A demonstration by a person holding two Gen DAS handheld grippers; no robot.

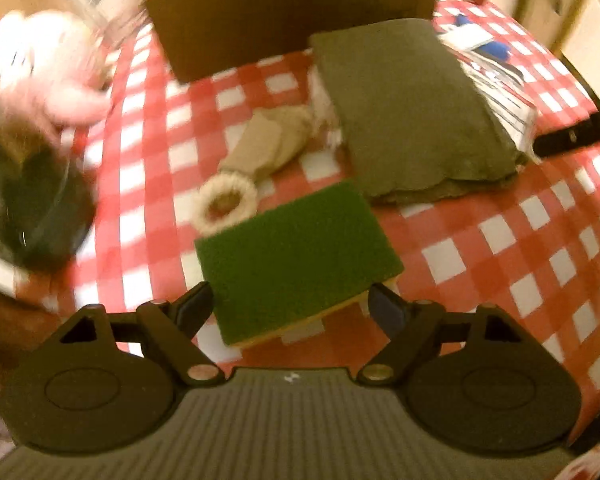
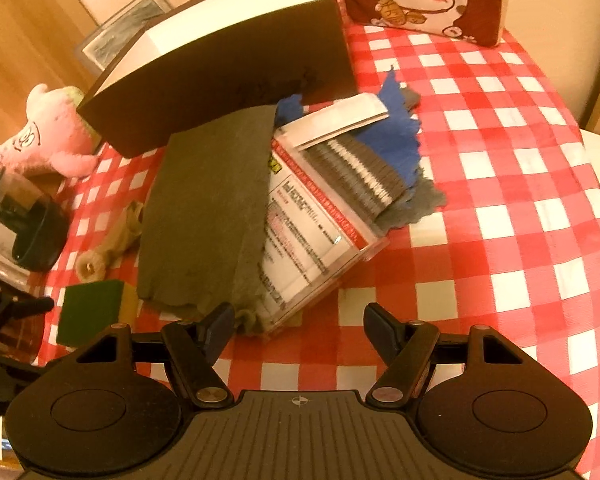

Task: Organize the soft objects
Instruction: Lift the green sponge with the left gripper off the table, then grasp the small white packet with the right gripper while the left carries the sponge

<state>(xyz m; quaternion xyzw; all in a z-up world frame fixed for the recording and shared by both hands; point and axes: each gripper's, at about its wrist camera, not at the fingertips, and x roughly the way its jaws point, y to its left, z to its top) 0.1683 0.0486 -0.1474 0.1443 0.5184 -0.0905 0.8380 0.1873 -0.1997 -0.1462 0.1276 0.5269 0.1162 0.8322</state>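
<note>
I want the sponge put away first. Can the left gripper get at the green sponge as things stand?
Probably yes. The left gripper is open, its fingers on either side of the green sponge, which lies flat on the checked tablecloth with nothing on top of it or between it and the gripper.

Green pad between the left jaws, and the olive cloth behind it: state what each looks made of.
Green pad: seemingly a kitchen sponge, coarse matte scouring fibre on top, a yellow foam layer showing along its edge.
Olive cloth: probably soft fabric, perhaps fleece or microfibre; dull nap, ragged limp hem.
</note>
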